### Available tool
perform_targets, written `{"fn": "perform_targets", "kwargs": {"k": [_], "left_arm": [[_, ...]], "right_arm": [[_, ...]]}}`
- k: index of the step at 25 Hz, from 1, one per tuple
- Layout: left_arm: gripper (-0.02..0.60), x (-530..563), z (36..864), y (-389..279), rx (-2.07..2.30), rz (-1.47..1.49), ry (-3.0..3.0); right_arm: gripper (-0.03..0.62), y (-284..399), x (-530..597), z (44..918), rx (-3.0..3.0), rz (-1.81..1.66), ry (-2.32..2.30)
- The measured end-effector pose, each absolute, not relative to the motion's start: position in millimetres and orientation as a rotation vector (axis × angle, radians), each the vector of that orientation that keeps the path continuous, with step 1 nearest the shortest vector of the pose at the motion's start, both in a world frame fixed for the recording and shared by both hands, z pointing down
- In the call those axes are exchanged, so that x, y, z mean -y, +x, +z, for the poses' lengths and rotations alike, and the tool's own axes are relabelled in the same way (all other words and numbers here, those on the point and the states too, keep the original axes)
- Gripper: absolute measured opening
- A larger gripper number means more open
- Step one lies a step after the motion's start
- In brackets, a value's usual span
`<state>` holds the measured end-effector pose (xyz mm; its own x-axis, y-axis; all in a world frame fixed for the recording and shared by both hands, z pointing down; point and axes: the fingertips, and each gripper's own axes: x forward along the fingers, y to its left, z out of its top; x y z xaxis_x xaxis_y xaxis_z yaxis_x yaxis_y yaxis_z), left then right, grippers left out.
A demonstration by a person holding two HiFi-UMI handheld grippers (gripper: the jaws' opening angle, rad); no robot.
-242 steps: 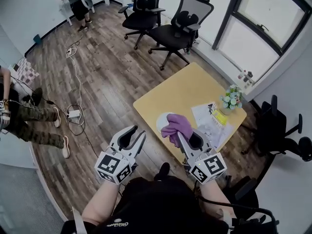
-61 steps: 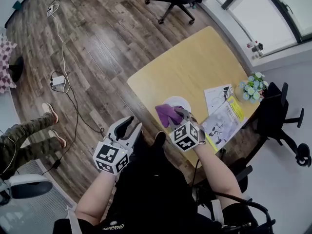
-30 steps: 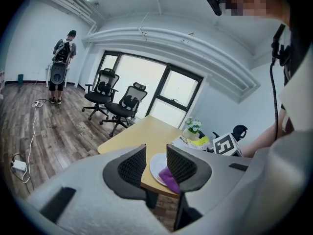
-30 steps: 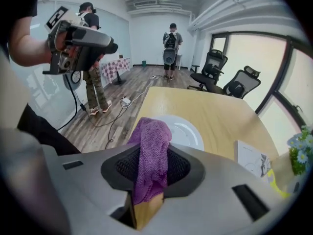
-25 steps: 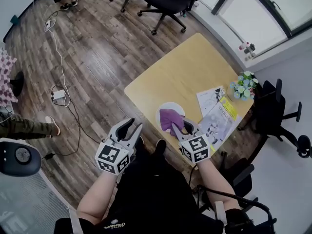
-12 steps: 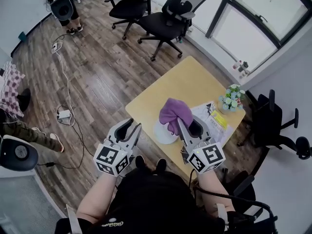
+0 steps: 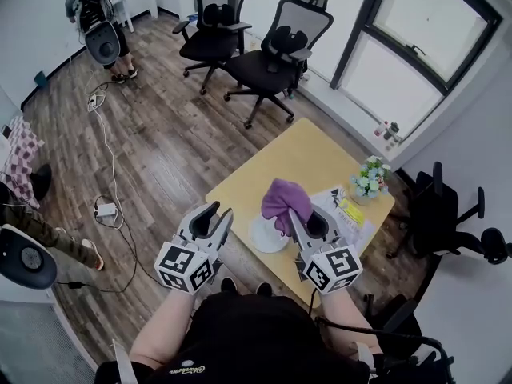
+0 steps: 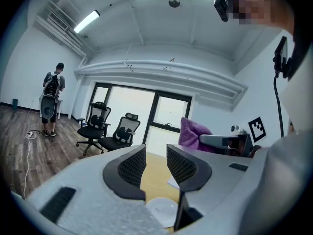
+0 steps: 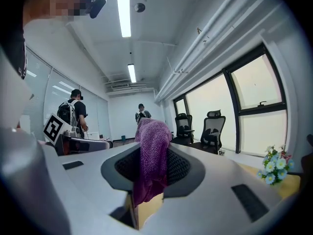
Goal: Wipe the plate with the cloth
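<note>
Lifted since a second ago, the purple cloth (image 7: 284, 198) hangs in the right gripper (image 7: 300, 218) over the white plate (image 7: 262, 237) at the table's (image 7: 308, 150) near edge in the head view; the left gripper view shows the left gripper (image 7: 210, 218) with jaws apart and empty; the right gripper view shows jaws clamped on the cloth.

Pale grey handheld grippers, dark clothing.
The left gripper (image 7: 214, 213) and right gripper (image 7: 306, 218) had black ribbed pads (image 8: 133, 166) and checkered marker cubes (image 7: 182, 268); a black top (image 7: 256, 338), possibly printed, showed at 6 o'clock, a thin cable (image 7: 376, 335) at 5.
</note>
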<state>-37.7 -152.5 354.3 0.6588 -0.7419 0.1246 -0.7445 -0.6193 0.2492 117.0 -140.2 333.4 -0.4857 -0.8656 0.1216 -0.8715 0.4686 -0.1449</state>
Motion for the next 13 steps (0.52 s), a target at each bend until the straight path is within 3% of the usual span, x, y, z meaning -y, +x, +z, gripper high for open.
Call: {"fn": "perform_targets", "kwargs": {"k": [13], "left_arm": [[0.129,150.2,351.4,-55.5,1.234,-0.001,2.589]], "right_arm": [[0.1,110.4,135.0,333.2,2.646,0.257,1.58]]}}
